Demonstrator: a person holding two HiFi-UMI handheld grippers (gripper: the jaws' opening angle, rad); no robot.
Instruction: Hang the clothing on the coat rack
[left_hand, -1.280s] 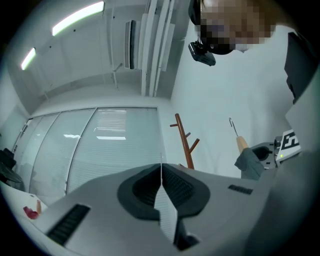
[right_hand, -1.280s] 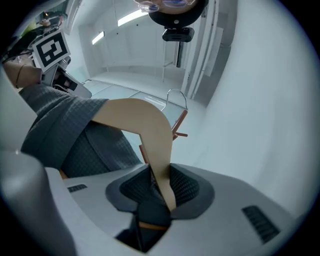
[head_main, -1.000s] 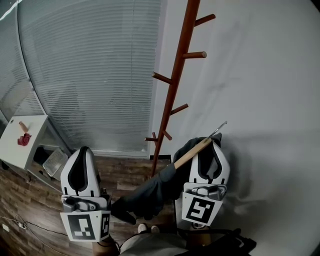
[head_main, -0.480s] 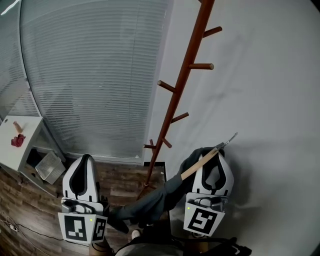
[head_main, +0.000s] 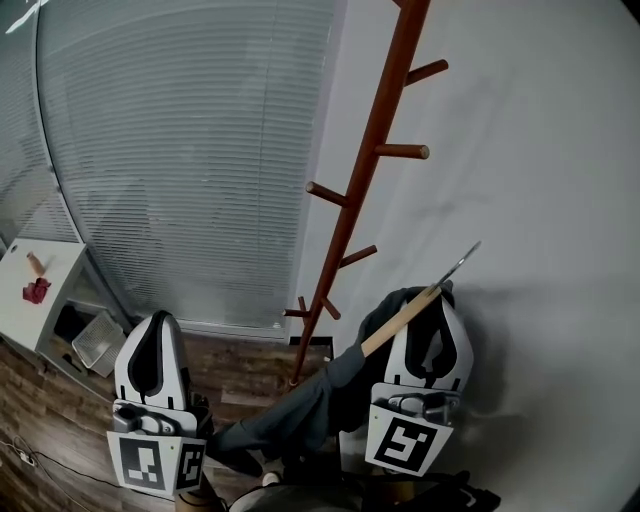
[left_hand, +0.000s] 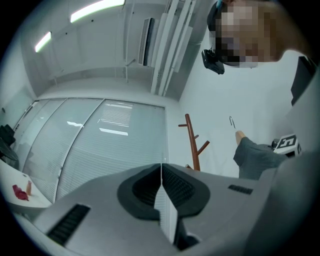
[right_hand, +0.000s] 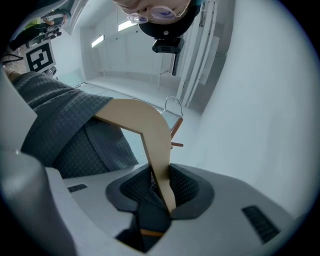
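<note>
The brown wooden coat rack (head_main: 372, 165) stands in the corner, its pegs bare. My right gripper (head_main: 432, 312) is shut on the arm of a wooden hanger (head_main: 398, 321), whose metal hook (head_main: 462, 262) points up and to the right, below the pegs. A grey garment (head_main: 300, 405) droops from the hanger toward the lower left. In the right gripper view the hanger (right_hand: 147, 127) runs between the shut jaws of the right gripper (right_hand: 161, 187), with the garment (right_hand: 65, 125) on its left. My left gripper (head_main: 155, 325) is shut and holds nothing; the left gripper (left_hand: 161, 185) has its jaws pressed together.
A glass wall with blinds (head_main: 190, 150) is left of the rack and a white wall (head_main: 540, 200) is right of it. A white cabinet (head_main: 45, 275) with a red item (head_main: 35, 290) and a wire basket (head_main: 95, 338) stand at the far left on wooden floor (head_main: 40, 440).
The right gripper has lifted the hanger and garment a little toward the rack. The head view has tilted up, so the left gripper sits lower in the frame.
</note>
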